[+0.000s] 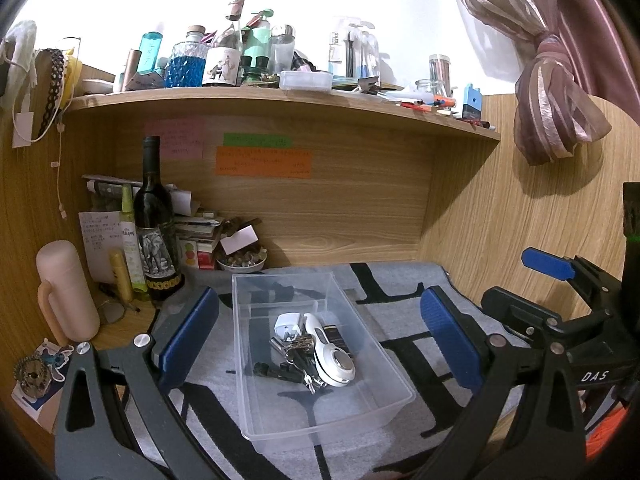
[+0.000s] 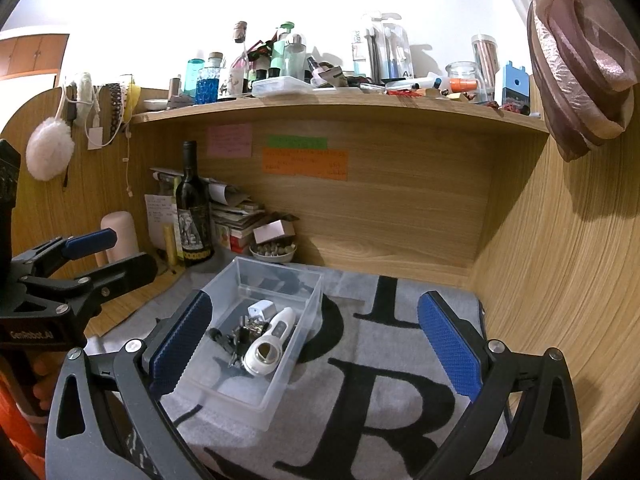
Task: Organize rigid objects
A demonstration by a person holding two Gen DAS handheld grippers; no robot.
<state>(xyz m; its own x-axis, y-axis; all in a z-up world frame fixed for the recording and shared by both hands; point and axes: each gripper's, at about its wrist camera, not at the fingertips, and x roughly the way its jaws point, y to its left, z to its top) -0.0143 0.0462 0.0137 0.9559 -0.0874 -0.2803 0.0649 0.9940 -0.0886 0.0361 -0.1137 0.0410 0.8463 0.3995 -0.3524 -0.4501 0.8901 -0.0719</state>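
A clear plastic bin [image 1: 256, 408] [image 2: 308, 292] stands on a grey mat with black letters [image 1: 404, 312] [image 2: 384, 360]. In it lie a white thermometer-like device [image 1: 334, 354] [image 2: 270, 342], a white plug adapter [image 1: 287, 324] [image 2: 261, 309], a bunch of keys [image 1: 298, 354] [image 2: 244, 336], a small dark box [image 1: 335, 334] and a black stick-shaped piece [image 1: 276, 372]. My left gripper [image 1: 320, 340] is open and empty, its pads either side of the bin. My right gripper [image 2: 316, 344] is open and empty, the bin by its left pad.
A wine bottle [image 1: 154, 224] [image 2: 194, 212], a pink flask [image 1: 66, 288], small bottles, stacked papers and a bowl [image 1: 242, 262] [image 2: 274, 252] crowd the desk's back left. A cluttered shelf [image 1: 280, 98] [image 2: 340, 100] runs overhead. A tied curtain [image 1: 560, 112] hangs right.
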